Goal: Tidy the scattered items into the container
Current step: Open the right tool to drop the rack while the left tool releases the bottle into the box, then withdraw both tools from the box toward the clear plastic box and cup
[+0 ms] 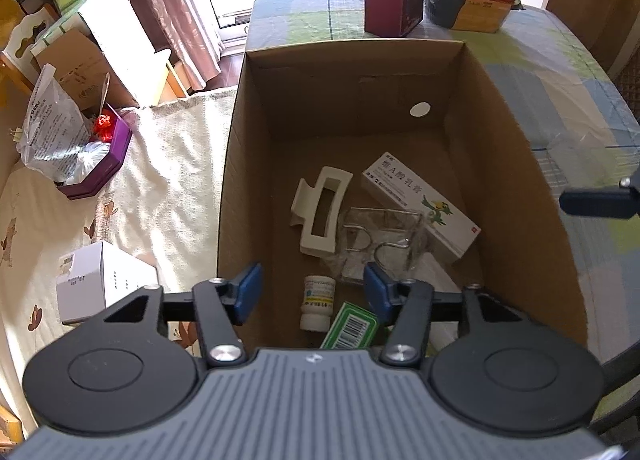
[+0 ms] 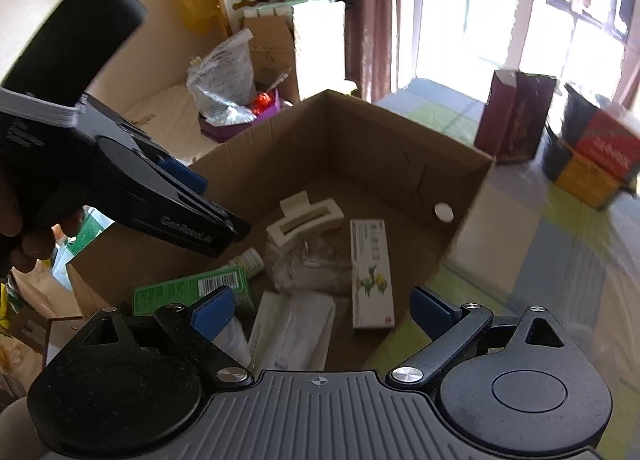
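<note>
jaws: both pairs apart, empty | left gripper [image 1: 310, 292] over cardboard box [image 1: 256, 132] | right gripper [image 2: 322, 308] at its near edge | hair clip [image 1: 320, 216], ointment carton [image 1: 420, 204] inside

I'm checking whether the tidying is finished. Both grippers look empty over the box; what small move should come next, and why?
Probably lift the left gripper out of the cardboard box and swing it left toward the small white box on the cream cloth. Both grippers are open and empty, the hair claw clip and ointment carton already lie inside, and that white box sits outside.
</note>
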A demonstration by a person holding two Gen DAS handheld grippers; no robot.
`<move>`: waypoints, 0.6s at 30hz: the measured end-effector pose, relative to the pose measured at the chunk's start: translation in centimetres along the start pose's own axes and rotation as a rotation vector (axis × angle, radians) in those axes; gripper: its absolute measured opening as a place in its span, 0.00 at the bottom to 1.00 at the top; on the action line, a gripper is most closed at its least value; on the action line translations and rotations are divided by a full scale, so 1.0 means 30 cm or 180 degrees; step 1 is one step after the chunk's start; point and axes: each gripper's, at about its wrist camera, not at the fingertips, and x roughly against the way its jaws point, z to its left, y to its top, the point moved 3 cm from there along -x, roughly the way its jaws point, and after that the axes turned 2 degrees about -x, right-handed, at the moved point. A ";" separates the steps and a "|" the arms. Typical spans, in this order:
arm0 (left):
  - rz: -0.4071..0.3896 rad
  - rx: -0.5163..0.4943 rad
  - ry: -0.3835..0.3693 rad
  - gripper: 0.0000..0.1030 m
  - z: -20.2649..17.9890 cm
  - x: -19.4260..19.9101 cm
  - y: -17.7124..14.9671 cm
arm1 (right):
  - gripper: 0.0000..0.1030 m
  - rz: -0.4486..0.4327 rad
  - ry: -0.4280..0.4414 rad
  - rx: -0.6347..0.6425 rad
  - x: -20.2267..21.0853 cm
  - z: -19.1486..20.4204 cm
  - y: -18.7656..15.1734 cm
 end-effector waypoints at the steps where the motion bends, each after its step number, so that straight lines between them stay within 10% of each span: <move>1: -0.0004 0.0009 -0.0001 0.55 -0.002 0.009 -0.004 | 0.96 0.0015 -0.0008 -0.0044 0.005 -0.003 -0.003; 18: -0.0049 0.0022 0.0066 0.74 -0.060 0.155 -0.060 | 0.96 0.0155 -0.0231 -0.0692 0.143 -0.013 -0.032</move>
